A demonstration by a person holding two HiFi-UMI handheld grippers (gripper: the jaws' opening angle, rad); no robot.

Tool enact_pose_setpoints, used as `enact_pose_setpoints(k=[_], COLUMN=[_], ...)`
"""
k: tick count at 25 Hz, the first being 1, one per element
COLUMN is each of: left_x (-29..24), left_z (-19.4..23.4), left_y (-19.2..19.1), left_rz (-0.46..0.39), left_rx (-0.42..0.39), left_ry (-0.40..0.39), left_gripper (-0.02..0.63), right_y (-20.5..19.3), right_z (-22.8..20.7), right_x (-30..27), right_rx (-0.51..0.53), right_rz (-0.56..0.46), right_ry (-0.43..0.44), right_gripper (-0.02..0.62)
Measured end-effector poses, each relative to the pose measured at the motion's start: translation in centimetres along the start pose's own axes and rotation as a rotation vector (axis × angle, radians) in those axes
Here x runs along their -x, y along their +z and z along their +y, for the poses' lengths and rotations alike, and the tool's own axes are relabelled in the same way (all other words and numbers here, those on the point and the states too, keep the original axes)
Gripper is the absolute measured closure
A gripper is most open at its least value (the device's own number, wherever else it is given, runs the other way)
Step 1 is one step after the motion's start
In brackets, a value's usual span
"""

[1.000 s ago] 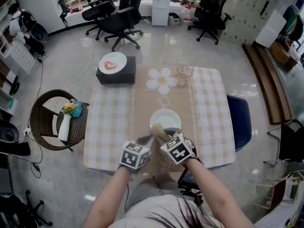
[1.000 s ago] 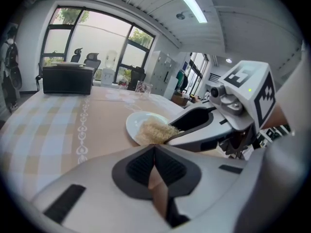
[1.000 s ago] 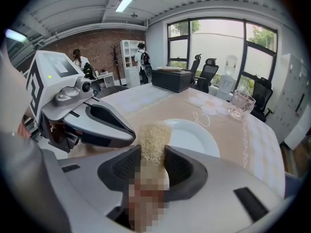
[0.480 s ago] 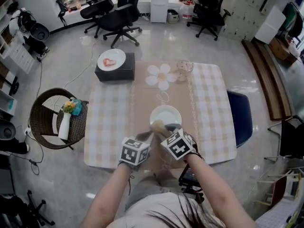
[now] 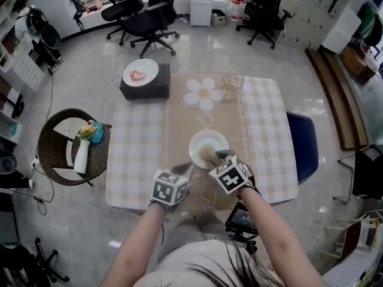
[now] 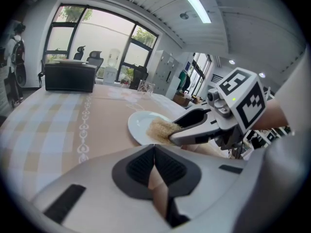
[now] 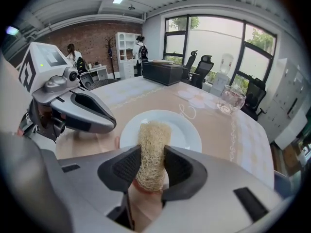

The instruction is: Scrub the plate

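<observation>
R gripper (image 5: 218, 156) slid fwd, jaws clamped on loofah (image 7: 152, 149) over plate (image 5: 202, 141); L gripper (image 5: 184, 172) jaws together.

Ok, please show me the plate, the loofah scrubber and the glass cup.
plate (image 7: 187, 131), right gripper view, bare white surface.
loofah scrubber (image 7: 153, 144), right gripper view, its upper middle.
glass cup (image 7: 229, 100), right gripper view, its clear wall.

1. This is an office: black wheeled swivel chairs (image 5: 151, 21) stand on a glossy grey tiled floor (image 5: 275, 64).
2. A white water dispenser (image 5: 201, 5) sits by the tall black-framed windows (image 7: 218, 47).
3. Pale grey metal lockers (image 5: 311, 11) line one wall, and a long ceiling strip light (image 6: 194, 4) runs overhead.
</observation>
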State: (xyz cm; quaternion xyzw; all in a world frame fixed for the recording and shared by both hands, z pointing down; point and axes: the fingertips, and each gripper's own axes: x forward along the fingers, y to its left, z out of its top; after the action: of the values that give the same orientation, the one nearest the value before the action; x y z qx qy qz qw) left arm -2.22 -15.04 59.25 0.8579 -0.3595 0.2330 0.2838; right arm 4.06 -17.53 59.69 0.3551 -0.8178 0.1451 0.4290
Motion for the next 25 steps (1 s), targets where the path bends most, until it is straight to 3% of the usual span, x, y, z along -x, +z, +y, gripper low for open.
enact_pose_setpoints(k=[14,25], left_x=[0.2,0.3], left_z=[-0.1,0.4], left_y=[-0.7,0.1], left_rz=[-0.021,-0.017], left_rx=[0.052,0.039], left_ry=[-0.012,-0.016], left_gripper=[0.594,0.594], right_y=[-2.3,-1.9], right_z=[-3.8,-6.7], right_x=[0.8,1.4], right_rx=[0.023,-0.009], right_rz=[0.036,0.023], right_ry=[-0.103,-0.182], right_gripper=[0.443,0.443])
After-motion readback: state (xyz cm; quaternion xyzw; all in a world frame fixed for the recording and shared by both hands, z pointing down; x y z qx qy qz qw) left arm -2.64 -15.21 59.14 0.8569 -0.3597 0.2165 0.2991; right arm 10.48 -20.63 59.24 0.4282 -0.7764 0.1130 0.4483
